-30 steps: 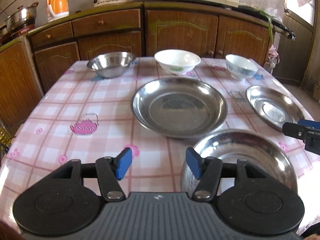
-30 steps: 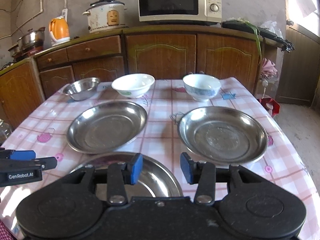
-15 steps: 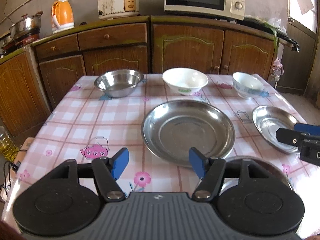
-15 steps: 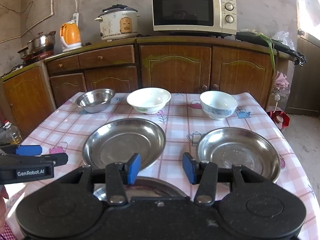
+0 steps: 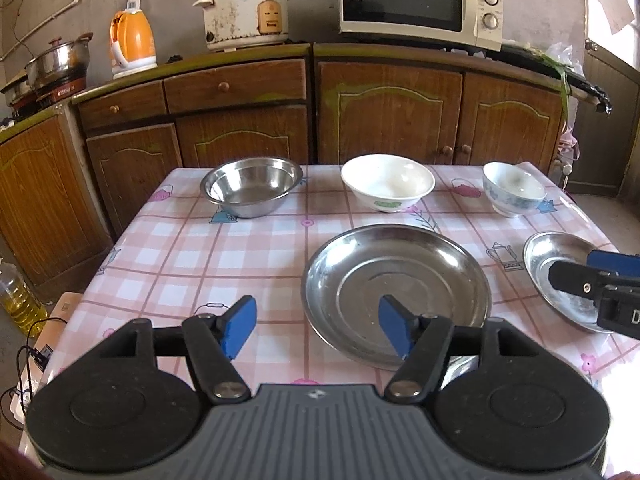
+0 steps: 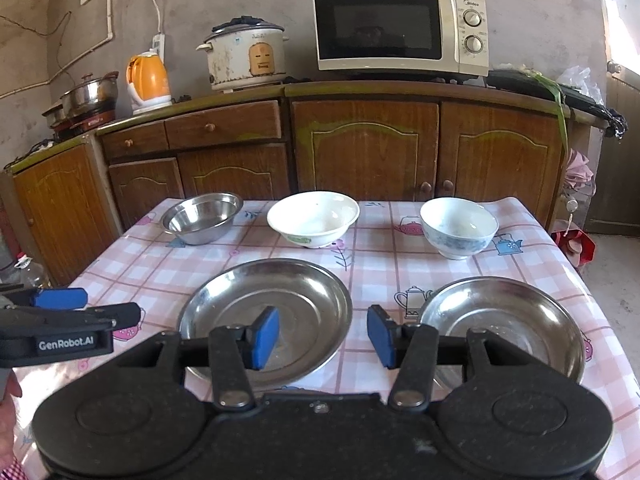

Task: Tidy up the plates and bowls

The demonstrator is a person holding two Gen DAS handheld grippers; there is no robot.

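Three bowls line the far side of the table: a steel bowl (image 5: pixel 252 190) (image 6: pixel 202 216), a white bowl (image 5: pixel 387 181) (image 6: pixel 313 216) and a blue-patterned bowl (image 5: pixel 513 190) (image 6: pixel 459 226). Nearer lie a large steel plate (image 5: pixel 396 284) (image 6: pixel 280 300) in the middle and a second steel plate (image 6: pixel 504 320) (image 5: pixel 554 264) to its right. A third plate, nearest me, is almost wholly hidden behind the gripper bodies. My left gripper (image 5: pixel 316 330) (image 6: pixel 60 308) is open and empty above the near edge. My right gripper (image 6: pixel 322 336) (image 5: pixel 600 284) is empty too, and its jaws are opening.
The table (image 5: pixel 180 248) wears a pink checked cloth. Behind it, wooden cabinets (image 6: pixel 360 156) carry a microwave (image 6: pixel 400 28), a rice cooker (image 6: pixel 244 58), an orange kettle (image 6: pixel 148 80) and a pot (image 6: pixel 90 94). An oil bottle (image 5: pixel 18 300) stands on the floor at the left.
Both grippers have pulled back and risen, so the table looks farther off. The nearest steel plate has slipped behind the gripper bodies. Both pairs of jaws stand a little wider.
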